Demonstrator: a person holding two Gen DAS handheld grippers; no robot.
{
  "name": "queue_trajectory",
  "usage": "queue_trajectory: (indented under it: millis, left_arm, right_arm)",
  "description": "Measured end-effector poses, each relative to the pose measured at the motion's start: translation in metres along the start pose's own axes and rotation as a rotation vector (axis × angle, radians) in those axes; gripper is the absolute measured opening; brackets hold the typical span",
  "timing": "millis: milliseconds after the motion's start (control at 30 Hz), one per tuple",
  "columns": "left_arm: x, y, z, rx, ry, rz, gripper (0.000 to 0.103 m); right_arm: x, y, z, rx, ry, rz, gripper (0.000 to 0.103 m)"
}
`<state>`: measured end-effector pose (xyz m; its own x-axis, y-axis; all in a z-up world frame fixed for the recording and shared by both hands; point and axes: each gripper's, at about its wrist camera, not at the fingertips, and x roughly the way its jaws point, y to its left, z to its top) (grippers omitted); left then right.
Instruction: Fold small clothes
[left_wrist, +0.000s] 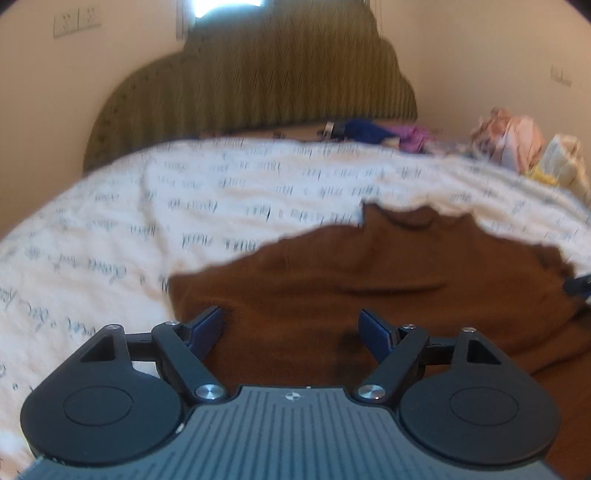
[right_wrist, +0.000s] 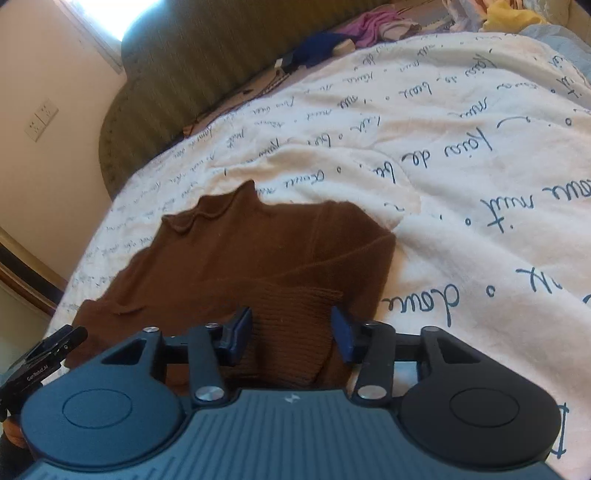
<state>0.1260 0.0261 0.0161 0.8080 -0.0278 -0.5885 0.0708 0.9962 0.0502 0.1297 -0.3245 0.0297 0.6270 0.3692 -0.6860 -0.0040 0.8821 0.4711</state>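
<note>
Handwriting on the bedspread, a maker's mark on the rig

The white bedspread (right_wrist: 461, 155) carries cursive script, mostly illegible; the left gripper (right_wrist: 38, 356) body reads "GenRobot.AI".

You see a white bedspread (left_wrist: 229, 192) printed with dark script, spread below an olive headboard (left_wrist: 258, 74). Against the headboard's base lie a blue cloth (left_wrist: 364, 130) and a purple cloth (left_wrist: 415, 137). Right of the headboard sits a pink bundle (left_wrist: 513, 138), possibly clothing. Left of the headboard, a wall socket (right_wrist: 41, 119).
</note>
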Motion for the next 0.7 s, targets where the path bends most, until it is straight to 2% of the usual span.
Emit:
queue_trajectory:
  millis: [133,267,433,500,533,567,667,700]
  left_arm:
    - [0.005,0.005,-0.008,-0.003,-0.001,-0.029,0.088]
    - [0.007,0.003,-0.009,0.006,0.01,-0.029,0.09]
    - [0.008,0.003,-0.009,0.004,0.015,-0.035,0.091]
    - [0.008,0.003,-0.008,0.005,0.019,-0.037,0.092]
    - [0.009,0.003,-0.008,0.004,0.022,-0.038,0.091]
    - [0.009,0.003,-0.008,0.004,0.022,-0.039,0.091]
    - [0.008,0.002,-0.009,0.003,0.022,-0.041,0.092]
    - [0.009,0.002,-0.009,0.004,0.024,-0.044,0.092]
  right_arm:
    - [-0.015,-0.008,0.005,0.036,-0.027,0.02,0.033]
    - [-0.01,-0.014,0.006,0.059,0.002,0.006,0.033]
    - [0.002,-0.01,0.001,0.083,0.032,0.063,0.034]
    - [0.003,-0.008,0.002,0.075,0.025,0.06,0.033]
    - [0.001,-0.007,0.002,0.074,0.013,0.064,0.026]
    - [-0.002,-0.005,0.003,0.061,0.001,0.073,0.009]
    - [-0.025,0.001,0.008,0.011,-0.095,0.072,0.009]
    - [-0.026,-0.002,0.01,0.012,-0.101,0.063,0.009]
